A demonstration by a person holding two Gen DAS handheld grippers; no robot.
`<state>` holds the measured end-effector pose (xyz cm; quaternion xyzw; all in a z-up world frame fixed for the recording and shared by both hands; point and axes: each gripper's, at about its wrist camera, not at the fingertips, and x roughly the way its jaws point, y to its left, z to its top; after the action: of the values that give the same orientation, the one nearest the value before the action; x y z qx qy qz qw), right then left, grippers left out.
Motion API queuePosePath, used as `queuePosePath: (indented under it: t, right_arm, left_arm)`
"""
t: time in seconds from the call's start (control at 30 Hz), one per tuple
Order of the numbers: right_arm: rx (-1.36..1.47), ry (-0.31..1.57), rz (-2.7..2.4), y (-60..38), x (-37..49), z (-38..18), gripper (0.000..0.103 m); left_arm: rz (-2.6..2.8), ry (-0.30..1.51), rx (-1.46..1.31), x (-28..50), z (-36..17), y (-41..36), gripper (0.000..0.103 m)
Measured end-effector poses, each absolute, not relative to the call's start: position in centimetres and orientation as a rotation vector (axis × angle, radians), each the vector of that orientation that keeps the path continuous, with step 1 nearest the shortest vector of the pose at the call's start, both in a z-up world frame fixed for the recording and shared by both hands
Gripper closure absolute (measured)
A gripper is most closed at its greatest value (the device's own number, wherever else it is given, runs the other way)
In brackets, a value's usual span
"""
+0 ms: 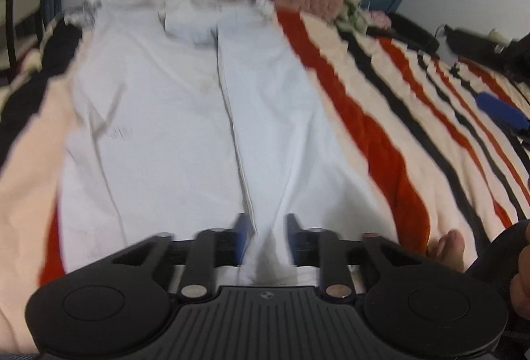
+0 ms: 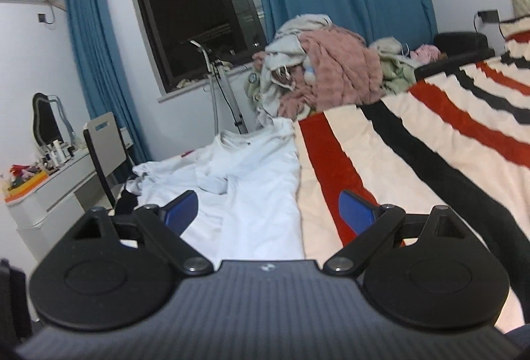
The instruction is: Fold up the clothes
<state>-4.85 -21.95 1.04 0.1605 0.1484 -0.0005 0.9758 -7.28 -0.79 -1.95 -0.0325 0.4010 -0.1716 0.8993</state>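
A white shirt (image 1: 165, 111) lies spread lengthwise on the striped blanket (image 1: 381, 128), collar end far from me. My left gripper (image 1: 266, 237) sits at its near hem. A raised fold of the shirt runs between the blue pads (image 1: 241, 234), which stand a little apart. The cloth fills the gap, but I see no firm pinch. In the right wrist view the same shirt (image 2: 251, 181) lies along the blanket's (image 2: 414, 144) left side. My right gripper (image 2: 270, 210) hangs above the shirt's right edge, wide open, with nothing between its fingers.
A pile of pink, green and grey clothes (image 2: 324, 71) is heaped at the bed's far end. A desk (image 2: 66, 181) and chair (image 2: 106, 154) stand left of the bed. Dark bags and cables (image 1: 480, 38) lie at the far right. A person's hand (image 1: 520, 277) shows at the lower right.
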Motion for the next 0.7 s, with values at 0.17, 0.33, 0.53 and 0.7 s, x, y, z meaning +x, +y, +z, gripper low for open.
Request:
queuePosePath:
  t: [0.17, 0.33, 0.53, 0.7]
  right_arm:
    - [0.351, 0.279, 0.018, -21.5, -6.7, 3.7, 0.010]
    - [0.351, 0.245, 0.090, -20.5, -9.1, 8.0, 0.010]
    - [0.293, 0.172, 0.068, -19.0, -11.7, 13.8, 0.010]
    - [0.239, 0.131, 0.079, -18.2, -12.0, 16.1, 0.010]
  left_arm:
    - [-0.289, 0.680, -0.029, -8.1, 3.4, -0.2, 0.011]
    - [-0.229, 0.563, 0.018, -8.7, 9.0, -0.2, 0.002]
    - [-0.193, 0.524, -0.064, -7.4, 14.9, -0.6, 0.001]
    - [-0.185, 0.523, -0.059, -4.8, 15.3, -1.3, 0.000]
